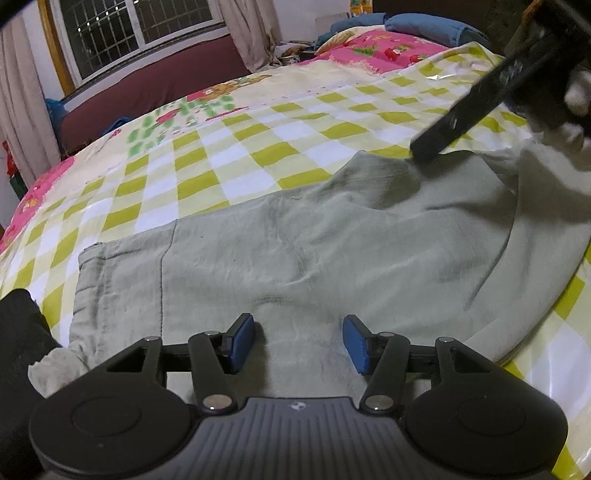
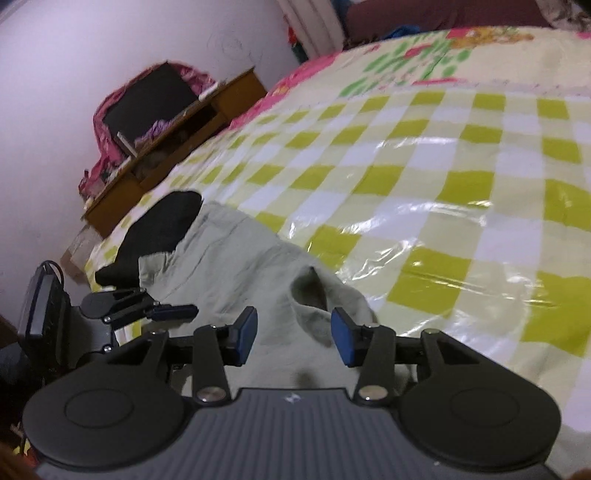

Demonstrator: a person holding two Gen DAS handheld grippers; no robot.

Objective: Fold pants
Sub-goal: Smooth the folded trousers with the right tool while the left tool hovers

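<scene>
Nearest, in the left wrist view: left gripper [image 1: 298, 345] with two blue-padded fingers [image 1: 242, 341] parted about halfway, nothing between them, poised just above one pair of pale grey-green pants [image 1: 295, 240]. Pants spread flat across a bed, over one glossy plastic sheet [image 1: 221, 155] checked in yellow-green and white. One black garment [image 1: 22, 332] touching the pants' near left edge. Farther right, the right gripper [image 1: 424, 153], blurred, its tip at the pants' far edge.

In the right wrist view: right gripper [image 2: 293, 336], two blue pads also parted about halfway, gripping nothing, framing a raised fold of the pants [image 2: 314, 302]. Left gripper [image 2: 173, 312] just beside, low over the cloth.

Beyond: one pink cartoon bedspread [image 1: 369, 44], one blue pillow [image 1: 424, 24], one barred window [image 1: 122, 29], one wooden cabinet [image 2: 166, 136]. No legible writing anywhere; only a small emblem on each gripper body.
</scene>
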